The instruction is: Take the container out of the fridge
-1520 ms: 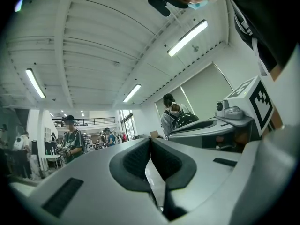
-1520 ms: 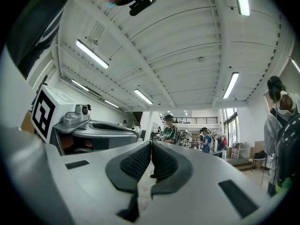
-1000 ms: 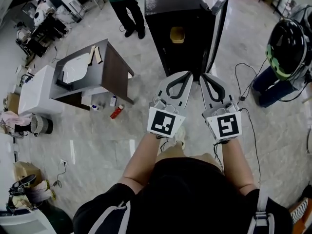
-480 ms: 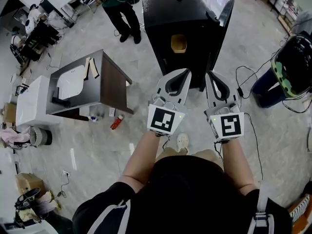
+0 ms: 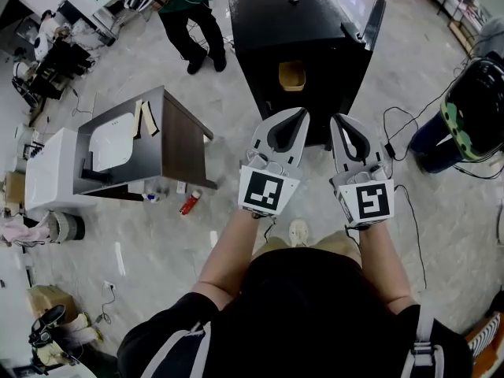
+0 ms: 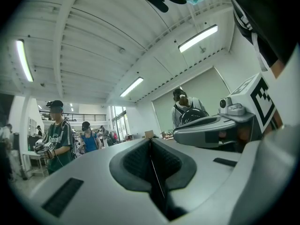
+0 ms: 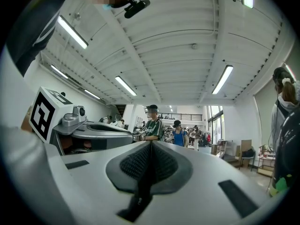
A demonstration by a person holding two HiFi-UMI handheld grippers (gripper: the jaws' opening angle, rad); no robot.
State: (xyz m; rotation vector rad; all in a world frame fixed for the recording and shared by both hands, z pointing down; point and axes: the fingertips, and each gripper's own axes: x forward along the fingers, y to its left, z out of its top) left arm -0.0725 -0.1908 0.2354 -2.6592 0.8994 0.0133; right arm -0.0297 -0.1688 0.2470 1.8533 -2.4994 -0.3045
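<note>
View along the right gripper (image 7: 151,146): its two grey jaws meet in a single seam, ribbed pads pressed together with nothing between them. At left, the left gripper (image 7: 129,133) lies alongside, roughly level, its marker cube (image 7: 44,111) nearest the camera. Beyond the jaws stand a person in a green shirt (image 7: 151,124) and a person in a blue shirt (image 7: 178,135). Above, a white ribbed ceiling (image 7: 178,46) carries light tubes (image 7: 223,79). Another person (image 7: 283,125) appears at the right edge.
</note>
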